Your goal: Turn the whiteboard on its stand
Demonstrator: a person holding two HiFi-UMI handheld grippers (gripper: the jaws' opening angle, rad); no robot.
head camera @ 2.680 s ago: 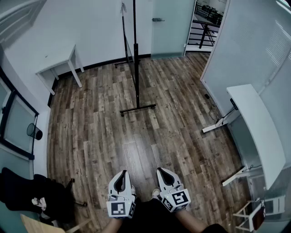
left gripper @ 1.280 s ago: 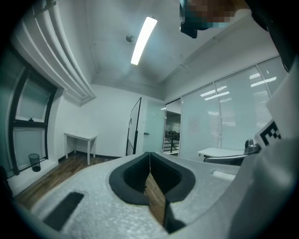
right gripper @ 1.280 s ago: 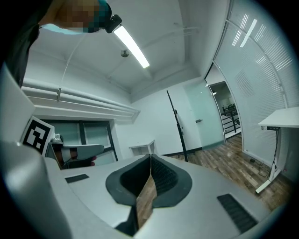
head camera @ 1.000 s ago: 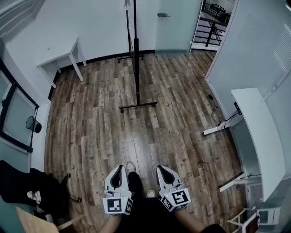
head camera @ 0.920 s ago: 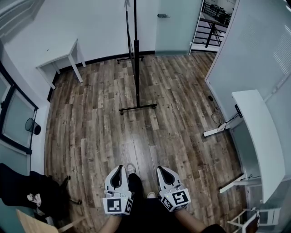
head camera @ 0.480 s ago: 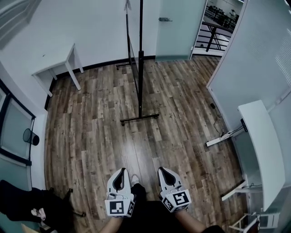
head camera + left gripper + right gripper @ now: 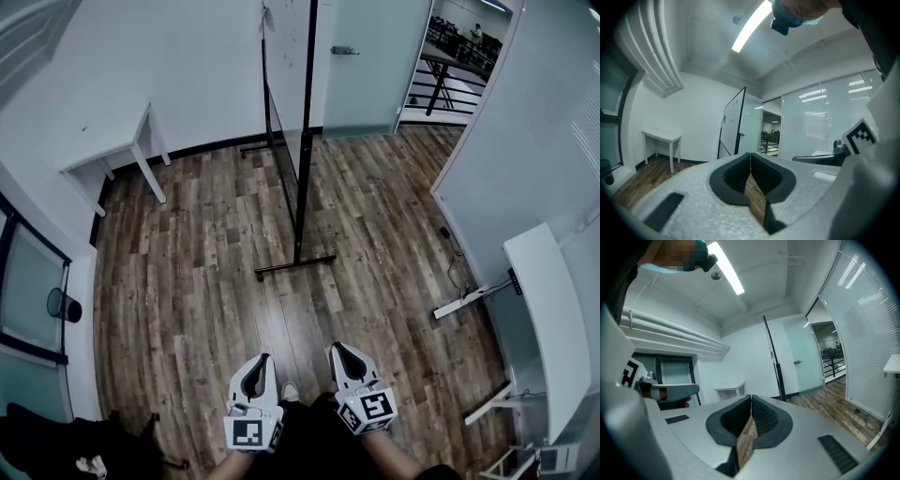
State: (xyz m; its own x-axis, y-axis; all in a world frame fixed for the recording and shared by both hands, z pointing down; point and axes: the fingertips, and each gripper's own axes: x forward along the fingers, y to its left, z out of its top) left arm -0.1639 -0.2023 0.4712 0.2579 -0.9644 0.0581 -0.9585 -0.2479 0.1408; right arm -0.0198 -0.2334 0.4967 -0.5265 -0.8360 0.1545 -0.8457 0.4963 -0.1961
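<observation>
Straight ahead, the whiteboard (image 7: 286,84) stands on the wood floor (image 7: 197,272) near its far edge, close to the white wall and left of the frosted glass door (image 7: 361,66). From my head it shows almost edge-on: a thin, pale panel in a dark frame, carried by a black upright (image 7: 302,187) that runs down to a short crossbar foot (image 7: 295,266) flat on the boards. A second foot sits further back by the skirting. From the left gripper view its face (image 7: 732,123) looks white and blank, though it is too far off for me to be sure.

Both my hands are low at the near edge of the floor, side by side and well apart from the stand. My left gripper (image 7: 262,360) points level toward the board, its jaws pressed together with nothing between them. My right gripper (image 7: 338,349) tips slightly downward, jaws likewise closed on nothing.
</observation>
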